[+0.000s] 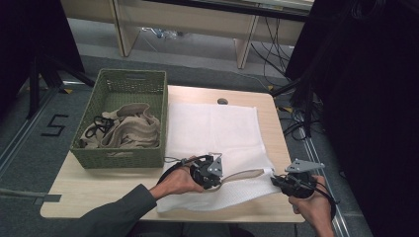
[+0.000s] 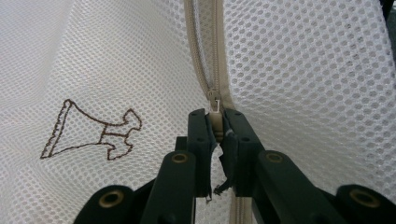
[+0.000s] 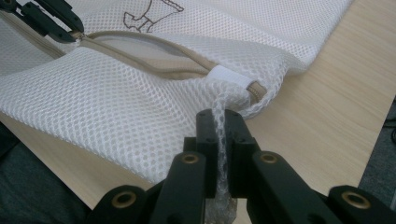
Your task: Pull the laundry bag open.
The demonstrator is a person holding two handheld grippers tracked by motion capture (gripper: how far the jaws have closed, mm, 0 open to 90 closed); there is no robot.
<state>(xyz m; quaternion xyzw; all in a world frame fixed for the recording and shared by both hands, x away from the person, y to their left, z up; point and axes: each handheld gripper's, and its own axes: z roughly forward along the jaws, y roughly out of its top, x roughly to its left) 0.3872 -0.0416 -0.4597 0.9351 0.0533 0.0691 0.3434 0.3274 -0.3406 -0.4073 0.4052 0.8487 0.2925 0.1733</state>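
Observation:
A white mesh laundry bag (image 1: 212, 128) lies flat on the table, and a brown dog outline (image 2: 93, 133) is stitched on it. Its beige zipper (image 1: 244, 174) runs along the near edge and gapes open between the two grippers. My left gripper (image 2: 217, 116) is shut on the zipper pull (image 2: 214, 99); it sits at the bag's near edge (image 1: 217, 180). My right gripper (image 3: 220, 116) is shut on a pinch of mesh at the bag's corner, just below the white zipper end tab (image 3: 229, 75), at the near right (image 1: 275, 181).
A green woven basket (image 1: 118, 158) stands left of the bag with beige garments (image 1: 126, 128) and a black cord inside. The wooden table's right edge (image 3: 355, 93) is close to my right gripper. Beyond the table are the floor and cables.

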